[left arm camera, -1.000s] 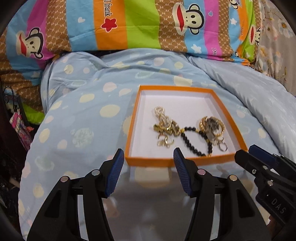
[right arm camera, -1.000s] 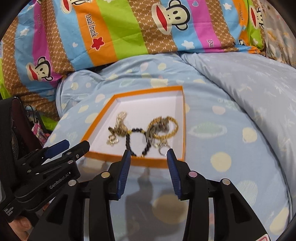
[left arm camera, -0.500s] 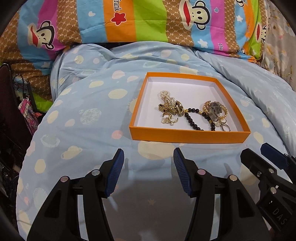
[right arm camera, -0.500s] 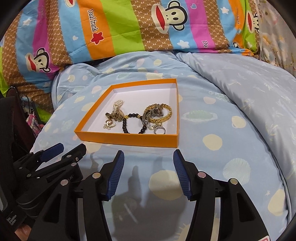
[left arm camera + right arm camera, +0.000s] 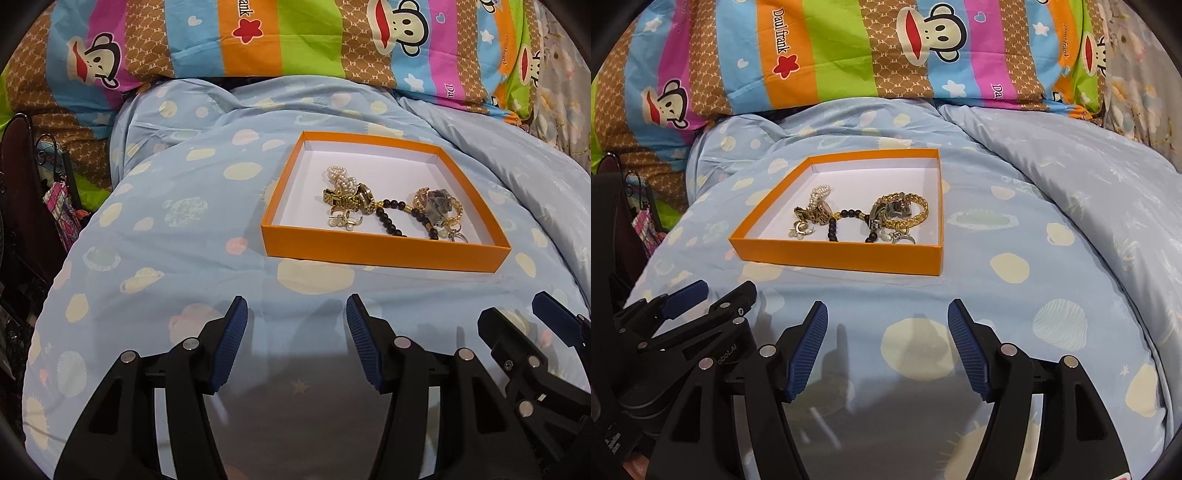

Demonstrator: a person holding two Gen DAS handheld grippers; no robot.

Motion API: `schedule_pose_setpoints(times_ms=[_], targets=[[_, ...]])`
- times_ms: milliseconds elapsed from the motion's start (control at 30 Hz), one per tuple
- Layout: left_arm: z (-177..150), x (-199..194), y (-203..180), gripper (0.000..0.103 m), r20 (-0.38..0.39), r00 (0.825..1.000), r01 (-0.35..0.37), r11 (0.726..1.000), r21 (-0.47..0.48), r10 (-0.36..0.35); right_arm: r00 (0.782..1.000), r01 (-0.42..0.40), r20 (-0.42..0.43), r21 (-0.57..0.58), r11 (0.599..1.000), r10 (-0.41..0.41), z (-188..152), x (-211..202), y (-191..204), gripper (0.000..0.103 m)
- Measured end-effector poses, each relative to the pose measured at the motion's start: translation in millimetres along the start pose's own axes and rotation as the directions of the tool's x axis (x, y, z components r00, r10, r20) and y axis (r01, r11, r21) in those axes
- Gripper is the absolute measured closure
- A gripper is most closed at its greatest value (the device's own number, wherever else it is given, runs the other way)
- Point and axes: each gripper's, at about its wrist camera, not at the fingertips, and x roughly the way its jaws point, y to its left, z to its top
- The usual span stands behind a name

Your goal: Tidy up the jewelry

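1. Tongs first: the left tongs [image 5: 297,317] sit at the bottom of the left wrist view, blue pads apart with nothing between them, just hanging over the quilt.
2. Right tongs [image 5: 887,319] are the same deal at the bottom of the right wrist view, jaws opening right now and nothing between them either. They stand a bit wider apart than the left pair.
3. Each pair shows up in the other's camera too: the right one pokes in at the lower right of the left view, the left one at the lower left of the right view. So they're side by side, close but not touching.
4. Under both is a light blue quilt [image 5: 177,236] with pale dots and planet prints, lying on a bed.
5. Past the tips, about mid-frame, sits an orange tray [image 5: 834,254] with a white inside, flat on the quilt and clear of both tongs.
6. All the jewelry is in the tray, bunched toward its near side: a pearl strand [image 5: 341,179], a gold watch band [image 5: 341,199], a black bead bracelet [image 5: 833,229], a chunky gold chain bracelet [image 5: 916,212] and a small silver ring [image 5: 905,240]. It's kind of tangled, pieces touching each other.
7. Along the top of both frames runs a striped cartoon monkey blanket [image 5: 842,59].
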Motion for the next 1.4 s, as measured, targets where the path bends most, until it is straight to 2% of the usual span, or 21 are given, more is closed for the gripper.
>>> schedule_pose_setpoints(times_ms=[133, 367, 500, 800, 1400], targets=[[-0.3, 1.2, 1.1, 0.038, -0.003, 0.999, -0.037, 0.999, -0.010, 0.037, 1.000, 0.022, -0.019, 0.001, 1.000, -0.022, -0.9, 4.4, 0.4, 0.036], [-1.3, -4.7, -2.8, 0.038, 0.028, 0.998, -0.065, 0.998, 0.010, 0.065, 0.998, 0.055, -0.024, 0.008, 0.998, -0.054, -1.7, 6.0, -0.6, 0.035], [-1.6, -8.0, -5.5, 0.038, 0.047, 0.995, -0.088, 0.996, 0.020, 0.087, 0.994, 0.108, -0.016, -0.010, 0.994, -0.109, -2.1, 4.6, 3.8, 0.035], [-1.5, -11.0, -2.7, 0.038, 0.065, 0.995, -0.071, 0.997, 0.008, 0.070, 0.996, 0.090, -0.001, -0.005, 0.996, -0.090, -2.9, 1.4, 2.0, 0.035], [-2.3, -11.5, -4.1, 0.038, 0.067, 0.994, -0.084, 0.996, 0.010, 0.083, 0.997, 0.083, 0.009, -0.003, 0.997, -0.083, -1.9, 0.3, 2.2, 0.035]])
